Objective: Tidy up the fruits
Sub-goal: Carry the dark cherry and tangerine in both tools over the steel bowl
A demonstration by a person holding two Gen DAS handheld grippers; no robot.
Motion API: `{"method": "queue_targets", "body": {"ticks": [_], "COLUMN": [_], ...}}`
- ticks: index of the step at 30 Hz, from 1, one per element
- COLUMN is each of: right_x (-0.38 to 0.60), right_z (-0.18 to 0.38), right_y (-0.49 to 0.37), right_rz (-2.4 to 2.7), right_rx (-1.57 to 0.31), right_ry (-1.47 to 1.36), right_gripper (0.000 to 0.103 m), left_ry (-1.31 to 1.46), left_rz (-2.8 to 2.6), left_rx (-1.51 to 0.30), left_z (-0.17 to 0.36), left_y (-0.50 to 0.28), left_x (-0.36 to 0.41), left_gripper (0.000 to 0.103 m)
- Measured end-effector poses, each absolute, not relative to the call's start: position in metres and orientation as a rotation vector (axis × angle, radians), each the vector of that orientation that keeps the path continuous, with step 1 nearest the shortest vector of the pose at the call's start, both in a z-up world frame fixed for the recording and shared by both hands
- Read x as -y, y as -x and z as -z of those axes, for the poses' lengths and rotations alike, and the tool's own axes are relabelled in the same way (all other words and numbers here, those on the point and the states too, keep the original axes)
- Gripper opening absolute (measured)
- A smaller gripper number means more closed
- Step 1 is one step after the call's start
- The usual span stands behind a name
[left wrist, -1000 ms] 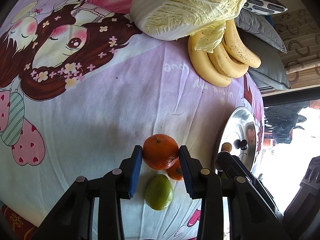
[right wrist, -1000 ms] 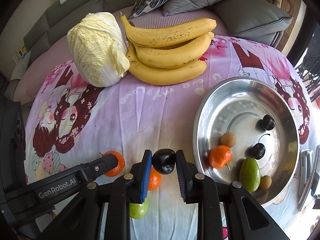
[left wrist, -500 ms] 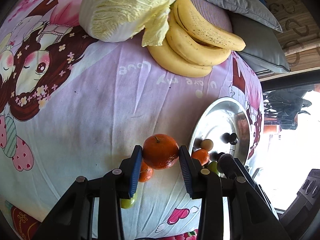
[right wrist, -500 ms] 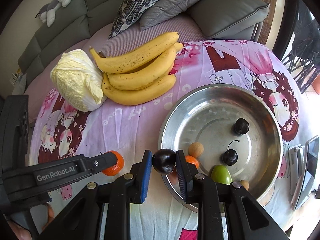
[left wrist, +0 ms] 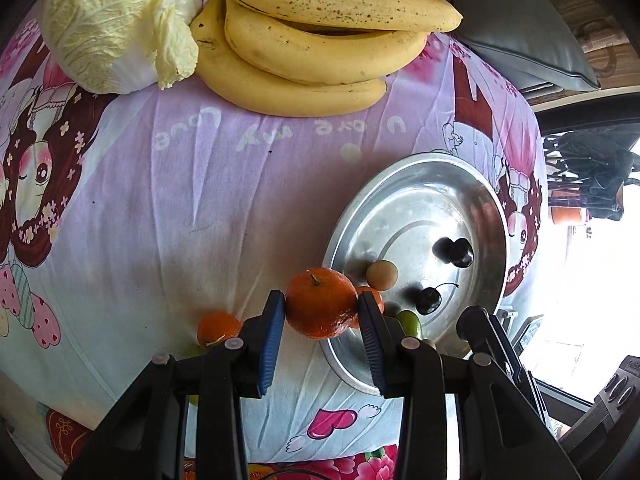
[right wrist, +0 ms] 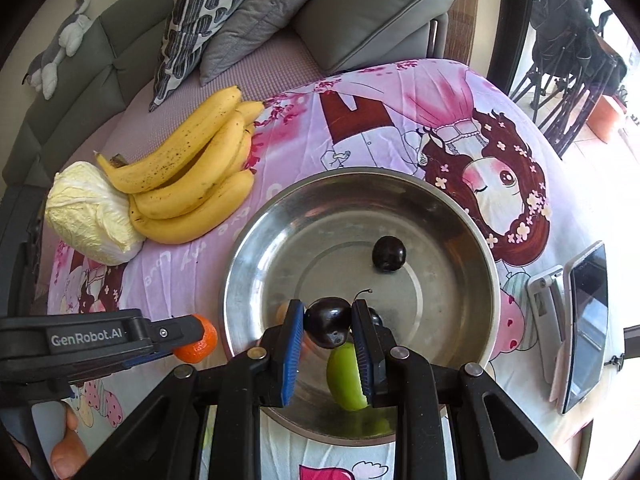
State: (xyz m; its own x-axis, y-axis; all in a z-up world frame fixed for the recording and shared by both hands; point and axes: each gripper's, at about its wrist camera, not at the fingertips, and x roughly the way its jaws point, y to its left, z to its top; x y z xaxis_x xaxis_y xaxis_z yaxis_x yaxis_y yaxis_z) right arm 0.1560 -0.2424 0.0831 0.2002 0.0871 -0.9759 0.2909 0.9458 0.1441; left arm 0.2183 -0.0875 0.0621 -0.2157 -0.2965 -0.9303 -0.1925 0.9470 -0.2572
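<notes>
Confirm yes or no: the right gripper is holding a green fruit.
No, the right gripper is clamped on a dark plum; the green fruit lies below it in the metal bowl.

Both tongs (fruit clamped) shifted over basin point(right wrist: 240, 264).

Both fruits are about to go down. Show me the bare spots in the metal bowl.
In the metal bowl, the far and left side, toward the bananas, is bare, as is the right wall past the lone dark cherry. The near side is crowded: green fruit, stemmed cherry, small brown fruit.
</notes>
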Motion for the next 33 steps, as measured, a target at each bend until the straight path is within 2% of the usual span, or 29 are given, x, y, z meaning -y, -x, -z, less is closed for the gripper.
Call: {"method": "queue_targets", "body": {"ticks": [13,30,33], "right_x": [0.279,0.287,0.288], "right_z": [-0.061,-0.037,-0.038], "right_y": [-0.153,-0.155,-0.155], "right_rz": [0.264,0.305,0.310], "right_rx": [-1.411,-1.463,-1.457], "right_ry": [-0.350,-0.369,-0.370], "right_gripper": [0.029,0.029,0.035], "left_ry": [0.257,0.307,0.311], "left_rz": [0.042,0.011,0.026], "left_rx": [-1.810,-1.846,-1.842], "left_z": [-0.053,-0.024,-0.027], "left_y": [-0.245,-0.266,-0.265], "left_x": [0.129,0.149,0.154], "left_gripper": [0.039,0.039,0.039]}}
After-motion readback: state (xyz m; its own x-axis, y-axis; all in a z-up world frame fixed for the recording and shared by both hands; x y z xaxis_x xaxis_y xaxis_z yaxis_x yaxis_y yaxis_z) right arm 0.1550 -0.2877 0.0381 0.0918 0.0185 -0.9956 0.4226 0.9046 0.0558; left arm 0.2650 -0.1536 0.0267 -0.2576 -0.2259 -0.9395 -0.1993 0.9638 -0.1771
